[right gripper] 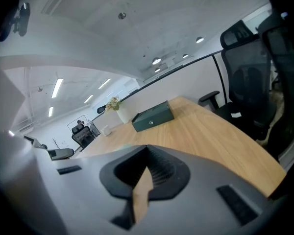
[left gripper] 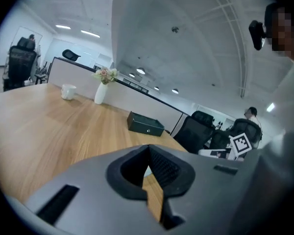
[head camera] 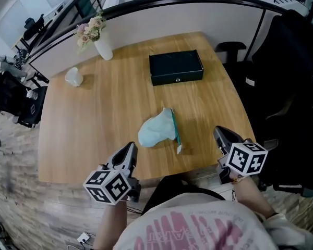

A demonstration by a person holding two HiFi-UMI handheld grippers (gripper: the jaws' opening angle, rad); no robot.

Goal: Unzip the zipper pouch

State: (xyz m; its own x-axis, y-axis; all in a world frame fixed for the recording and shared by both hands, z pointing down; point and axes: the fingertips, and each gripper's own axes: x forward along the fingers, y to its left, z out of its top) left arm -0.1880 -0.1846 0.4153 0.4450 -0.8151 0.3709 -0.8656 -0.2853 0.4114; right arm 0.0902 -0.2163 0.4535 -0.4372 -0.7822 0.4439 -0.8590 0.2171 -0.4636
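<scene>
Held left hand-held gripper (head camera: 127, 153) and right hand-held gripper (head camera: 222, 136) shut, empty. Saw soft, crumpled pale-teal zipper pouch (head camera: 156, 129) ahead between them on wood-grain table (head camera: 94, 124).

From here the table (head camera: 94, 113) reads to me as wood, with warm grain and a smooth, soft satin sheen. The zipper pouch (head camera: 155, 130) looks like pale teal cloth, matt and wrinkled. The box (head camera: 176, 66) is dark, its lid smooth and faintly glossy. The vase (head camera: 104, 49) looks white and glazed. My left gripper (left gripper: 148, 147) and right gripper (right gripper: 147, 147) have matt grey plastic shells, and their black ribbed pads (left gripper: 165, 167) look rubbery. The office chair (right gripper: 250, 82) back looks like black mesh fabric.
</scene>
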